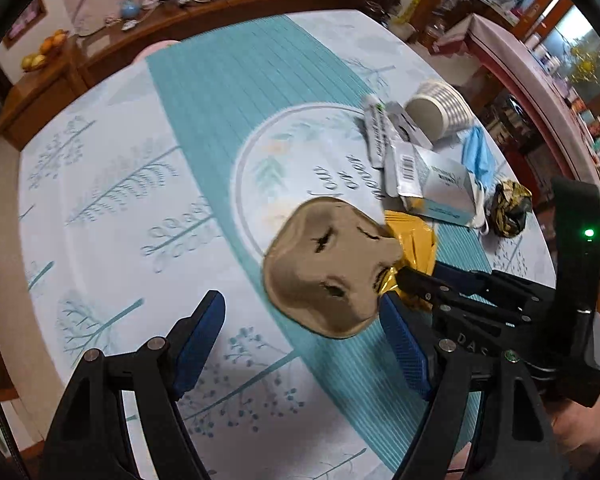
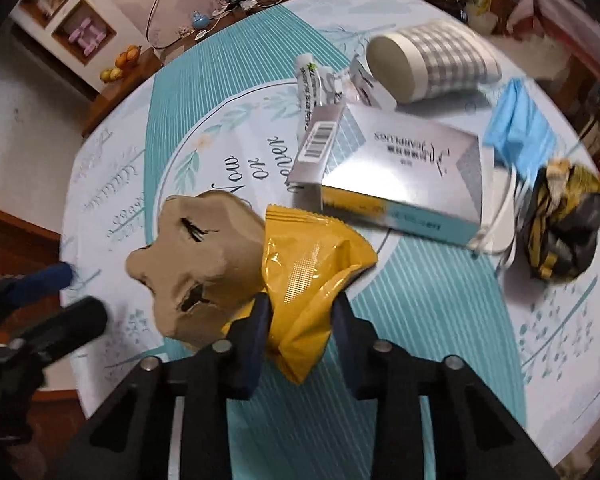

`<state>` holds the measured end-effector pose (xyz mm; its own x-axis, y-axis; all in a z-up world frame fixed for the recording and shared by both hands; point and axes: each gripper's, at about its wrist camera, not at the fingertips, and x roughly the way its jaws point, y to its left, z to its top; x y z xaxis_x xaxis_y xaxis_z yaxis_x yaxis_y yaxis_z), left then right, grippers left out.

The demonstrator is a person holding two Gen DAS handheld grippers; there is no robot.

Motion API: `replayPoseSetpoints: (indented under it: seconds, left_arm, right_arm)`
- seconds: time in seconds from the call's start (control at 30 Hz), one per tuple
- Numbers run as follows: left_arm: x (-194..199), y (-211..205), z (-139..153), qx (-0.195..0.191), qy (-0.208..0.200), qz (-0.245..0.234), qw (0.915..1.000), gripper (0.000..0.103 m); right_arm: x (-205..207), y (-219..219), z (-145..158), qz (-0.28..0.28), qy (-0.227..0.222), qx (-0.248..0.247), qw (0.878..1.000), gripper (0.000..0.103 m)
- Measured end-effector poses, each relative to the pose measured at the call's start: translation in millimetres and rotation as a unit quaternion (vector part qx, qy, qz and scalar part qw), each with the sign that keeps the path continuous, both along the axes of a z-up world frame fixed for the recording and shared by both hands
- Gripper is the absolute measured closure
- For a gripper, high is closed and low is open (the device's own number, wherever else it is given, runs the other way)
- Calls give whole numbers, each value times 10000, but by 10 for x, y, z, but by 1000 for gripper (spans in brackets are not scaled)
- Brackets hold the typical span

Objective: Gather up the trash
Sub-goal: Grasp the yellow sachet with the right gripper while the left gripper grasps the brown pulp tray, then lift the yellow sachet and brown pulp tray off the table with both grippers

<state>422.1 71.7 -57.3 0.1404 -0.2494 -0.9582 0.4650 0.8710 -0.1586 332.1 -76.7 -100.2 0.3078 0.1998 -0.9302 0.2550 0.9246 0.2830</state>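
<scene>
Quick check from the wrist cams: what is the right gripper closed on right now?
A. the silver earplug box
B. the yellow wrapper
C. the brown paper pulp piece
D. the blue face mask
B: in the right wrist view the right gripper has both pads pressed into the yellow wrapper, while the brown pulp piece only lies beside it.
</scene>
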Motion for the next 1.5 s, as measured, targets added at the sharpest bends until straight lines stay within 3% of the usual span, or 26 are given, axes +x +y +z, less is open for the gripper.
replayPoseSetpoints:
  seconds: [0.2, 0.6, 0.8, 1.07, 1.5]
  left_arm:
    - [24, -246, -119, 122, 30, -400, 9991, 25]
    - [28, -559, -439, 598, 78, -900, 9941, 25]
    - [52, -607, -500, 627, -21, -827, 9946, 29]
    - [53, -466, -209, 479, -307, -471, 9973, 31]
    - [-352, 25, 720, 39, -948, 478, 9943, 31]
  right_arm:
    - [-169, -225, 20, -228, -129, 602, 9978, 77]
    - [-352, -444, 8, -568, -182, 899, 9942, 78]
    - [-385, -449, 3, -563, -218, 936, 9938, 79]
    - [-394, -436, 95, -457, -349, 1009, 9932, 80]
    - [-675, -460, 480, -48, -693, 1076, 9918, 81]
